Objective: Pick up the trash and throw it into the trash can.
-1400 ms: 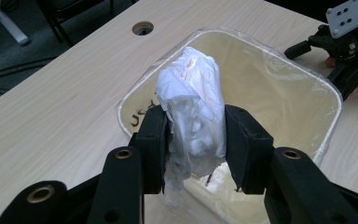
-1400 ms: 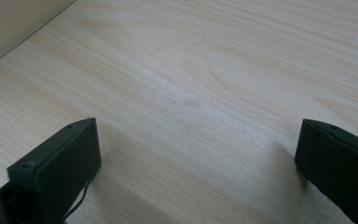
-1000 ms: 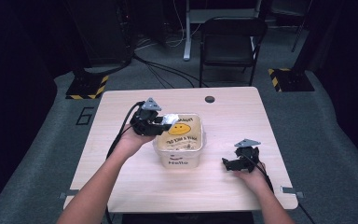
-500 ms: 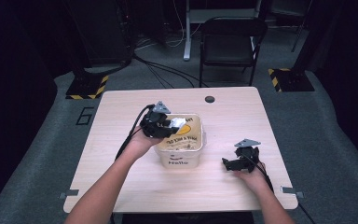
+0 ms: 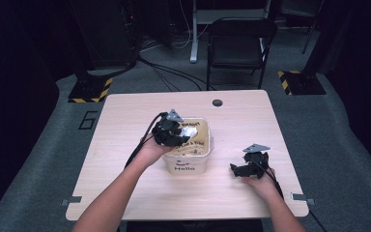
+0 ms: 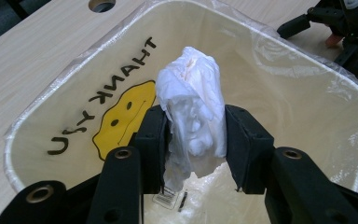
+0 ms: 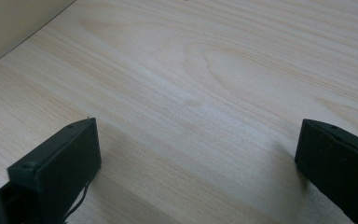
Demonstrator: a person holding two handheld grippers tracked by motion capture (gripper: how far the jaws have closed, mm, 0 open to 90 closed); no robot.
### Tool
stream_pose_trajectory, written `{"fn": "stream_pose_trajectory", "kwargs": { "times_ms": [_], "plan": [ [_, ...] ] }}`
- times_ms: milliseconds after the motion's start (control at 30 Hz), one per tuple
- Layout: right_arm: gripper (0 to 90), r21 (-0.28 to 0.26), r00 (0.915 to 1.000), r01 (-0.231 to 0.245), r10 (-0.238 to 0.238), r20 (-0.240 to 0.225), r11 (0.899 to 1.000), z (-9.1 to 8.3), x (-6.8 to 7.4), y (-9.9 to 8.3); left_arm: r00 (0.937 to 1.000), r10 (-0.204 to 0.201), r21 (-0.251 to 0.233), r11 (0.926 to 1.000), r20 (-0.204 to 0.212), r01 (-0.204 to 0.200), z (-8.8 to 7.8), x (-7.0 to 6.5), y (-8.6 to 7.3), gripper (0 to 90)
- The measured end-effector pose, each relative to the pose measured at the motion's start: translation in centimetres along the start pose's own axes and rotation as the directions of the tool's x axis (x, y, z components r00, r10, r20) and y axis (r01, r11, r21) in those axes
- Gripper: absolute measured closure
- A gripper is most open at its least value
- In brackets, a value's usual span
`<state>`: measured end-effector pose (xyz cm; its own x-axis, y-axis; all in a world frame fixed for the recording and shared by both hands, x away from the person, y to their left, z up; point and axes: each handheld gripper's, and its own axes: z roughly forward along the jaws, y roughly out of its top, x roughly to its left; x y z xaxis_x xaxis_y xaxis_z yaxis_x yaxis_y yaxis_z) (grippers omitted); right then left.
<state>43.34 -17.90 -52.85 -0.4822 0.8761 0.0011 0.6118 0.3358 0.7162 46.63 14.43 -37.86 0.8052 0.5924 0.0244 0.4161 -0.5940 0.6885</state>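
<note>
My left gripper (image 6: 193,140) is shut on a crumpled white tissue (image 6: 193,105), which sticks up above the pads. It hangs just over the mouth of a cream bin (image 6: 30,119) lined with a clear bag that bears a yellow smiley and "THANK YOU". From above, the left gripper (image 5: 179,137) sits over the left part of the bin (image 5: 186,164) at the table's middle. To the right of the bin, my right gripper (image 5: 237,169) rests low on the wood. Its jaws stand wide apart, and the right gripper (image 7: 198,149) has only bare table (image 7: 205,70) between them.
A round cable hole (image 5: 217,102) lies in the tabletop near the far edge. Behind the table stands a black chair (image 5: 239,46), with cables across the grey floor. The bin's wall (image 7: 9,23) shows at the upper left in the right gripper view.
My left gripper has moved right and down with the tissue, from the bin's left rim to over its opening. The right gripper has stayed put.
</note>
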Motion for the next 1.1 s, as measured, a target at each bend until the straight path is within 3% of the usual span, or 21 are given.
{"fn": "stream_pose_trajectory", "kwargs": {
  "times_ms": [167,367,600,1100],
  "plan": [
    [0.0,0.000,1.0000,0.000,0.000,0.000,1.000,0.0,0.0,0.0,1.0000,-0.008,0.017,0.9998,-0.001,0.008,0.5,0.0,0.0,58.1],
    [0.0,0.000,1.0000,0.000,0.000,0.000,1.000,0.0,0.0,0.0,0.9999,-0.008,0.021,0.9997,-0.008,0.008,0.6,-0.1,-0.1,46.4],
    [0.0,0.002,1.0000,0.002,-0.002,-0.002,1.000,0.0,0.0,0.0,0.9993,-0.032,-0.020,0.9993,-0.022,0.031,-1.0,0.6,-0.5,39.2],
    [0.0,0.007,1.0000,0.003,-0.003,-0.007,1.000,-0.1,0.0,-0.1,0.9920,-0.087,-0.068,0.9944,-0.091,0.081,-4.6,3.0,-2.1,37.5]
  ]
}}
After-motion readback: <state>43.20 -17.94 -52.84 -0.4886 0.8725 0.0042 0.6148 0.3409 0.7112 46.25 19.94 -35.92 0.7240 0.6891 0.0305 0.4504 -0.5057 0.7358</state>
